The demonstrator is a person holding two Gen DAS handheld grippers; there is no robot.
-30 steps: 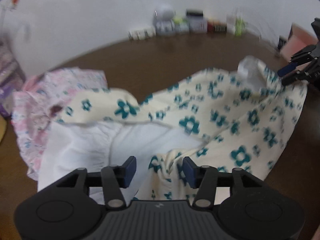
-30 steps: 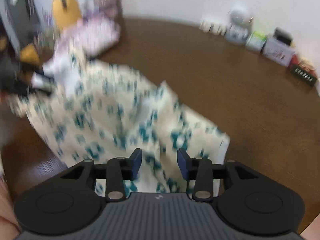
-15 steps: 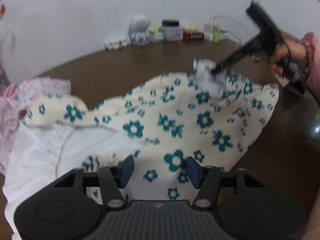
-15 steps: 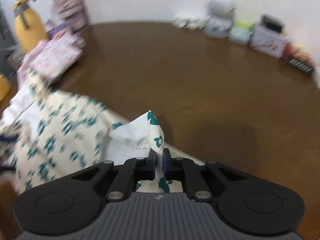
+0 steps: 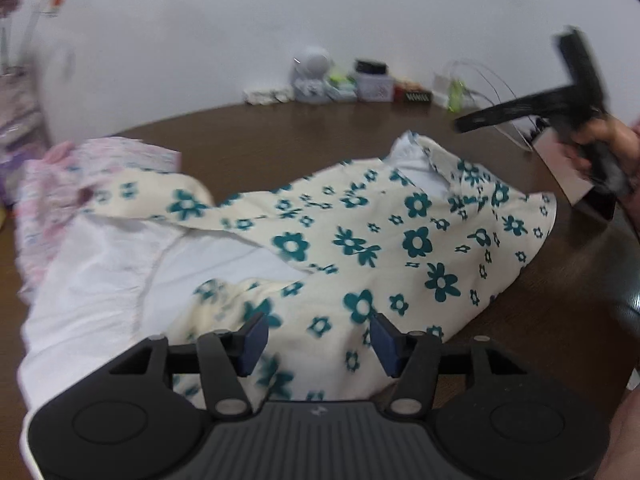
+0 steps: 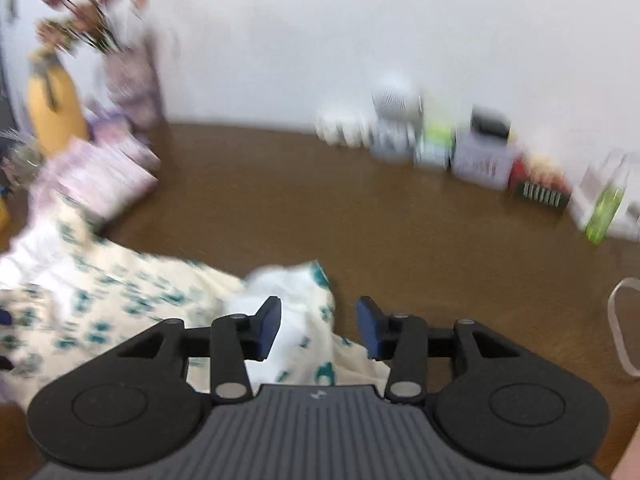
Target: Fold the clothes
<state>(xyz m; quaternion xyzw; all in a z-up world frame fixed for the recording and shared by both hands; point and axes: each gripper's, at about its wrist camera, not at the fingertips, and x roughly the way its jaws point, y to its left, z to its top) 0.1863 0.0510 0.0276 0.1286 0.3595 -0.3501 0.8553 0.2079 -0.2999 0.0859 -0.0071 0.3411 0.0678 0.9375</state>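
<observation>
A cream garment with teal flowers point(image 5: 384, 240) lies crumpled across the brown table point(image 5: 288, 140). Left gripper point(image 5: 316, 340) and right gripper point(image 6: 318, 326) hover over it, both wide open, holding nothing. Folding seems barely begun; next, each likely needs an edge to pinch.

right gripper point(image 5: 464, 123): streaked by blur at the right of the left wrist view; whether its tips are apart cannot be told there.
flowers point(image 6: 76, 24): smeared at upper left of the right wrist view; kind unreadable.
boxes point(image 6: 476, 156): labels too blurred to read.
floral garment point(image 5: 360, 240): lower part hidden behind the left gripper point(image 5: 318, 338) body.
pink clothes point(image 5: 80, 176): cut by the left edge.
</observation>
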